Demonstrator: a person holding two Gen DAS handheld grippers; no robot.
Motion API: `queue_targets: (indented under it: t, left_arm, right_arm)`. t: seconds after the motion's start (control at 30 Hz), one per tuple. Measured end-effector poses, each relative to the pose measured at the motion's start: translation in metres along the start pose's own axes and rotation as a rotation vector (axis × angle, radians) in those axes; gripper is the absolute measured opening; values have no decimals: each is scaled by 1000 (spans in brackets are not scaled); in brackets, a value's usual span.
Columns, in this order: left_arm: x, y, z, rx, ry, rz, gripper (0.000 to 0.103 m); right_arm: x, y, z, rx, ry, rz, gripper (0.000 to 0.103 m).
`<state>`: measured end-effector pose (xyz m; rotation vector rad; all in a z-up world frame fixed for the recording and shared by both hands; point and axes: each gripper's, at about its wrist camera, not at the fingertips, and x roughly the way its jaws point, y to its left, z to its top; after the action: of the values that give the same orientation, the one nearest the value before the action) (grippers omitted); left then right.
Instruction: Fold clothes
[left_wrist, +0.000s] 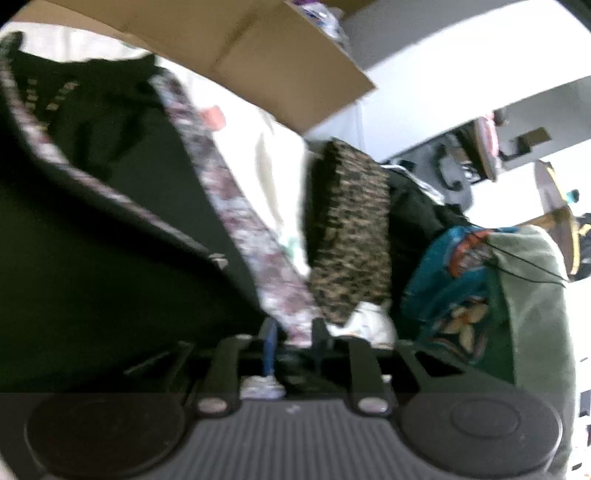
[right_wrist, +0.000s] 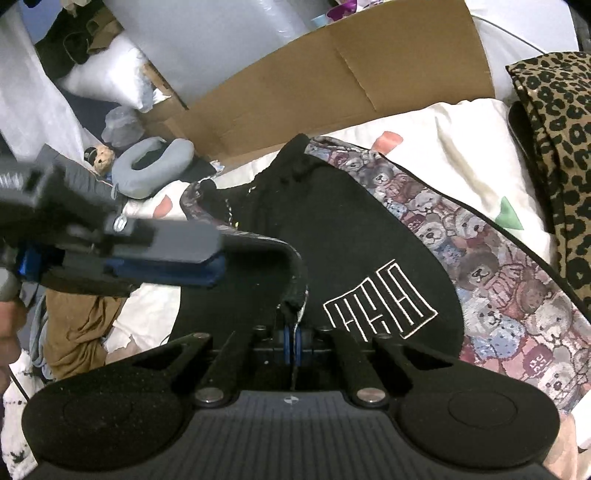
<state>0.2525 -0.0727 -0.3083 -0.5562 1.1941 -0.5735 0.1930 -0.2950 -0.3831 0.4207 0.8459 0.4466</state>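
While the left wrist view is blurred, the left gripper (left_wrist: 293, 332) shows its jaws slightly apart around the patterned trim of a black garment (left_wrist: 92, 221), which hangs over a white bedsheet (left_wrist: 258, 147). From the right wrist view, the right gripper (right_wrist: 293, 338) is pressed together, pinching the garment's black edge near its white emblem (right_wrist: 380, 302).
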Motion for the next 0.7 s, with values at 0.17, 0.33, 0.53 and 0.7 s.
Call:
queue_targets:
  t: [0.17, 0.33, 0.53, 0.7]
  left_arm:
    - [-26, 28, -6, -14, -51, 144, 39]
    - [-44, 59, -20, -74, -65, 232, 46]
    - [-51, 87, -44, -132, -52, 294, 46]
    - [-48, 104, -64, -175, -17, 299, 46]
  right_arm:
    - [-12, 3, 8, -13, -7, -11, 1]
    - [-28, 7, 21, -18, -17, -39, 1]
    - [-49, 8, 35, -25, -41, -66, 1]
    - [-61, 0, 39, -17, -52, -103, 1]
